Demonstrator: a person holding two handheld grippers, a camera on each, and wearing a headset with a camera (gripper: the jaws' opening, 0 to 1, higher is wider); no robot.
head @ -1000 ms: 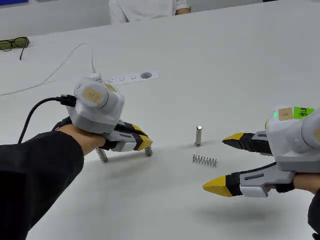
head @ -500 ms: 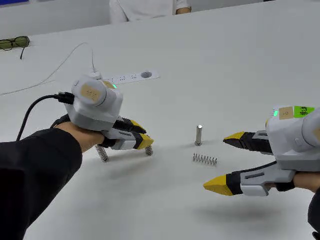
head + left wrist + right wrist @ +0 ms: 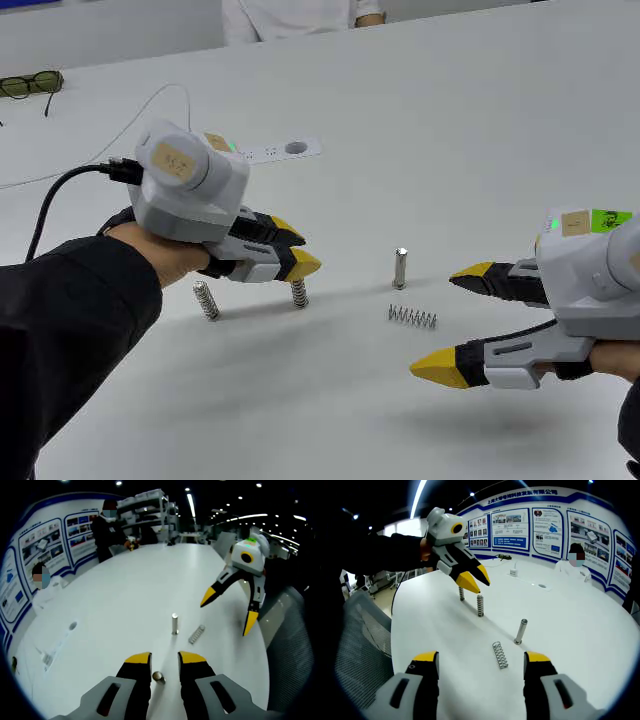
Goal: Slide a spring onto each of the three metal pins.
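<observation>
Metal, thin and bendy: loose spring (image 3: 412, 317), light, likely to roll. Pinch softly round its middle. Right tool (image 3: 432, 322) wide open, empty; left tool (image 3: 164, 659) barely open, empty.

Large white workbench (image 3: 480, 120), a white power strip (image 3: 270, 152) and dark glasses (image 3: 30, 82) laid near its far edge, wall covered with blue-framed display panels (image 3: 540, 517), shelving (image 3: 150, 505) placed at the far end, ceiling strip lights (image 3: 191, 502) switched on, a grey mesh chair (image 3: 355, 645) positioned beside the workbench.
</observation>
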